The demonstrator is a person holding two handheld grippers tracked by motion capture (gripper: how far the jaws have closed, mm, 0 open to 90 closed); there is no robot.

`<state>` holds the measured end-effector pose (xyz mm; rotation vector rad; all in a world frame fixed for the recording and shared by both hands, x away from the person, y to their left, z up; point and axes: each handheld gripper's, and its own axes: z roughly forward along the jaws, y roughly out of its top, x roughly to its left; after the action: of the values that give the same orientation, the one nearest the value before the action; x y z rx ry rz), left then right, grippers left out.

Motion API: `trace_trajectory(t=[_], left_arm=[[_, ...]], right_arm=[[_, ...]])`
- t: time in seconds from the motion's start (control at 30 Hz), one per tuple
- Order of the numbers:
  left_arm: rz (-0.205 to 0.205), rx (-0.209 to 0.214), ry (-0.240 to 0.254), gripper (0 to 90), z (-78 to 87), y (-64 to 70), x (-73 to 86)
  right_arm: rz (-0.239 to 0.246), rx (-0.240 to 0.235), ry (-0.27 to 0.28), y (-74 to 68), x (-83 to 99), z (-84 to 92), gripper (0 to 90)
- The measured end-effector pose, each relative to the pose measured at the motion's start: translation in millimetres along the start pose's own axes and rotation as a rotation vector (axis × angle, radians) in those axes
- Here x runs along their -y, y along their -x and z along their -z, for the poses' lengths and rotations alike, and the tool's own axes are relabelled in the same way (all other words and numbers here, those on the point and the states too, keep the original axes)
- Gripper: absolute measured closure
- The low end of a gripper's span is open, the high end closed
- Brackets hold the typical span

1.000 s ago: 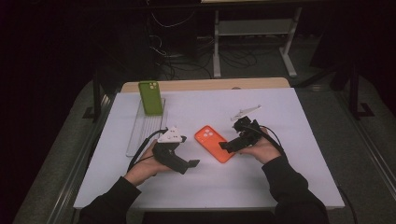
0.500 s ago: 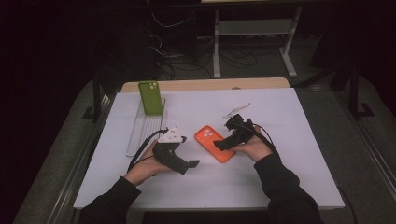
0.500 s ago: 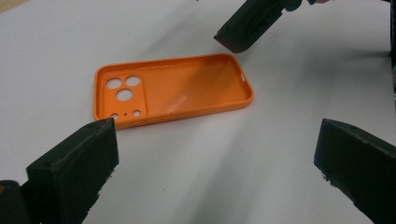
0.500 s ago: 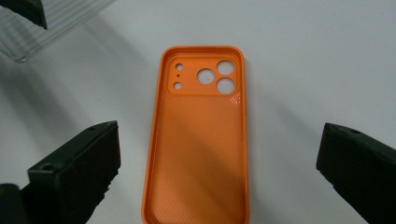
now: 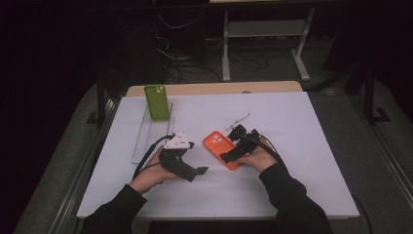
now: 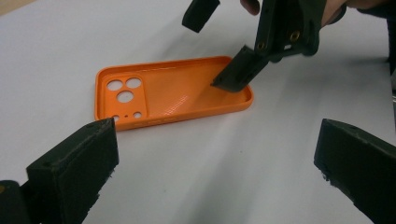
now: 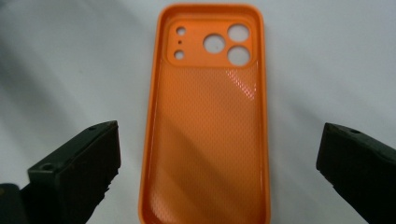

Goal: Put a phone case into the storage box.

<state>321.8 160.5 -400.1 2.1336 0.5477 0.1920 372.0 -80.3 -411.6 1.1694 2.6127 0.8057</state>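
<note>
A green phone (image 5: 157,101) is propped upright on a clear rack (image 5: 146,138), well beyond the left gripper (image 5: 198,171) toward the table's far edge. A small white rod (image 5: 238,120) is seen lying just past the right gripper (image 5: 229,157), clear of it. The white table top (image 5: 302,141) is bare between the two tools apart from the orange phone case (image 5: 221,149). Nothing is placed between either tool and the case.

Right gripper (image 6: 224,44): jaws are spread wide, released, nothing clamped. In the right gripper view the case (image 7: 208,121) is seen lying flat, open side up, directly ahead and centred between the jaws, camera cut-outs at the far end. The near end of the case is straddled by the jaws with a clear gap on both sides. In the left gripper view one jaw tip is dipped over the case's end, inside the rim; contact with the floor of the case cannot be told. The other jaw is held above and beyond the case.

Left gripper: jaws are also spread wide, released, nothing held. The case (image 6: 170,91) is seen ahead of it, slightly to its left, near but apart. The tool is held low over the table by the left hand (image 5: 148,174).
</note>
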Motion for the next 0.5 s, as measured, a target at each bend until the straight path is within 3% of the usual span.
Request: trace_trajectory(t=[0.23, 0.5], left_arm=[[-0.005, -0.001, -0.005, 0.0, 0.3, -0.1, 0.0], [0.002, -0.002, 0.0, 0.0, 0.2, 0.4, 0.0]], right_arm=[[0.01, 0.022, -0.05, -1.5, 3.0, -9.2, 0.0], [-0.019, 0.019, -0.107, -4.3, 6.5, -15.8, 0.0]])
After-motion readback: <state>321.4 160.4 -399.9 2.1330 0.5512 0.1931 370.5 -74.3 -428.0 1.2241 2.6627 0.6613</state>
